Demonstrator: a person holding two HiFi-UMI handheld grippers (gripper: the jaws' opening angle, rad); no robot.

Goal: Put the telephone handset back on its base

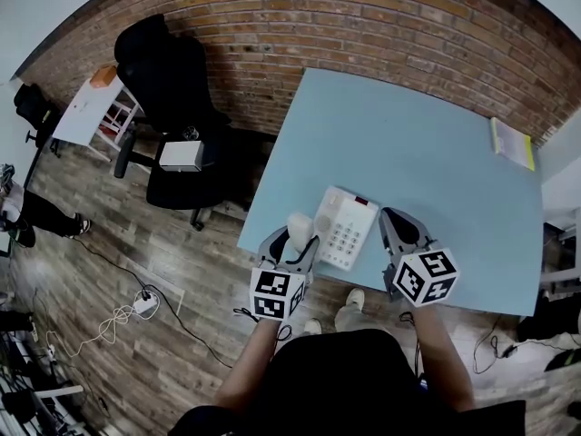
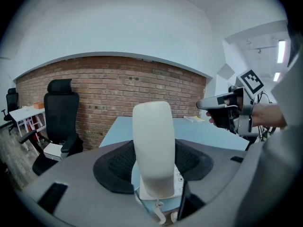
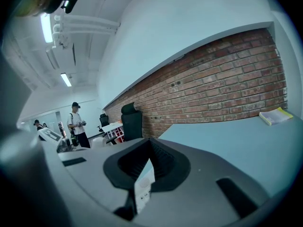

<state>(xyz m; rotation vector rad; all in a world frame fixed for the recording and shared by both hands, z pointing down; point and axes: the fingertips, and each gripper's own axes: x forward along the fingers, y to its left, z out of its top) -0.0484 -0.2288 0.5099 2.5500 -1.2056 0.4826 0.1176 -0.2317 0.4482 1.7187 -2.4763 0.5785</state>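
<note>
Black ribbed fingers of the left gripper are clamped on both sides of a smooth, rounded white telephone handset, which stands upright between them with a short stretch of white cord curling beneath it. The handset is off its base, a flat white box with a grid of pale keys and a small red patch. The base lies on the matte pale-blue table near its front edge, just to the handset's right. On the base's other side, the right gripper has its fingertips brought together and grips nothing. A sliver of the white base shows through the wedge-shaped gap behind them in the right gripper view. A thin yellow-covered book lies at the table's far right edge. Beyond the table are a black office chair, a rough red brick wall and a wood-plank floor.
</note>
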